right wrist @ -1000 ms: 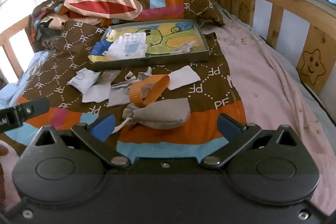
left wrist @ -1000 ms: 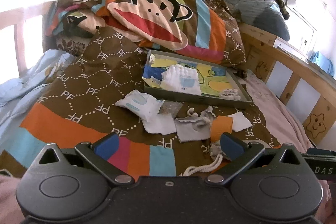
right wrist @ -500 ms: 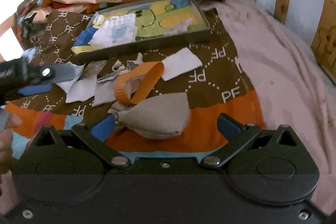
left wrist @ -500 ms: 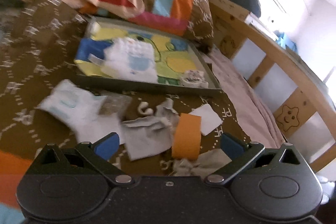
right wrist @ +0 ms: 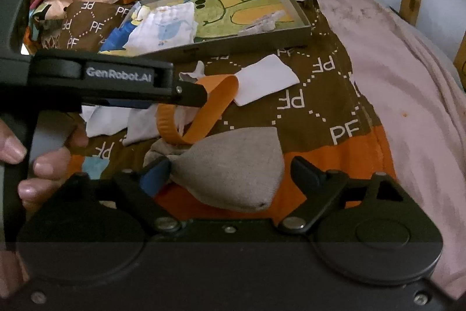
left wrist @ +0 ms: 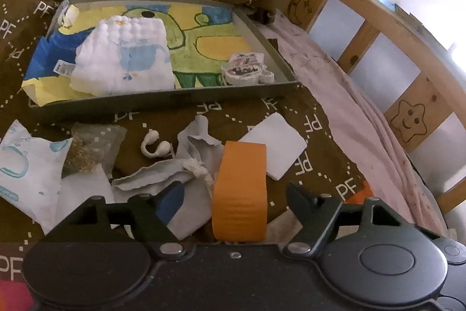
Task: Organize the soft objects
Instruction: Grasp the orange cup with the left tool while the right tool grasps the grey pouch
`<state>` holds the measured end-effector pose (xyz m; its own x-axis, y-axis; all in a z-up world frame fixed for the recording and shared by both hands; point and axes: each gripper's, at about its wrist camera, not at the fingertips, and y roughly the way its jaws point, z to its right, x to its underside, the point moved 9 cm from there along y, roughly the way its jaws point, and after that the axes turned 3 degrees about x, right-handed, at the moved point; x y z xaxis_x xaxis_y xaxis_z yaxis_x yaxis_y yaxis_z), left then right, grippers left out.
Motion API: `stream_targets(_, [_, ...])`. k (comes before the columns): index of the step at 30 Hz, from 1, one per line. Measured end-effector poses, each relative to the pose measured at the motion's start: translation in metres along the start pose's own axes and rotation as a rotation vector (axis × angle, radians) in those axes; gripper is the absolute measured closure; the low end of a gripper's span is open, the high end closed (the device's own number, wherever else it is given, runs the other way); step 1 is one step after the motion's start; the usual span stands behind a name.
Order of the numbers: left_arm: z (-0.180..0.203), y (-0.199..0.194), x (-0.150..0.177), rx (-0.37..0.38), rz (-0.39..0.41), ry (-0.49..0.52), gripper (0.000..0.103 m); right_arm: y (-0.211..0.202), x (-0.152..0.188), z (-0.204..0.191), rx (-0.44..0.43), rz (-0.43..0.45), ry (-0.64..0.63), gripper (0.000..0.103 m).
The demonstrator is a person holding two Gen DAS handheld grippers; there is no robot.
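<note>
Both open wide: left gripper (left wrist: 233,198) around orange band (left wrist: 240,191), right gripper (right wrist: 230,174) around grey pouch (right wrist: 233,171), near the band

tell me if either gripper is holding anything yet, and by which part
Nothing is held. The left gripper is open around the orange band; the right gripper is open around the grey pouch.
</note>
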<state>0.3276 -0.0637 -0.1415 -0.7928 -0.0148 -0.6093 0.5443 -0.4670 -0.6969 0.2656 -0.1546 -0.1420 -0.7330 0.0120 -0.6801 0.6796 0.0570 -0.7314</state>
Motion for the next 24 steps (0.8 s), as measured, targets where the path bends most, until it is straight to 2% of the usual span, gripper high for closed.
stream_targets(6, [0.000, 0.006, 0.010, 0.005, -0.046, 0.012, 0.038, 0.005, 0.001, 0.002, -0.010, -0.006, 0.002, 0.020])
stream_targets(11, [-0.003, 0.014, 0.014, 0.016, -0.101, -0.002, 0.061, 0.004, 0.001, 0.002, -0.014, -0.010, 0.008, 0.020])
stream_targets(13, [-0.003, 0.014, 0.015, 0.022, -0.102, -0.010, 0.063, 0.005, 0.002, 0.001, -0.016, -0.011, 0.007, 0.022])
stream_targets(17, [-0.001, 0.009, 0.014, 0.006, -0.079, 0.008, 0.063, 0.004, 0.002, 0.002, -0.031, -0.010, 0.017, 0.039])
stream_targets(22, [0.000, -0.003, 0.010, -0.016, -0.051, 0.037, 0.063, 0.003, 0.002, 0.002, -0.036, 0.000, 0.022, 0.047])
stream_targets(24, [0.001, -0.007, 0.009, -0.021, -0.046, 0.050, 0.063, 0.001, 0.001, 0.001, -0.040, 0.005, 0.022, 0.053])
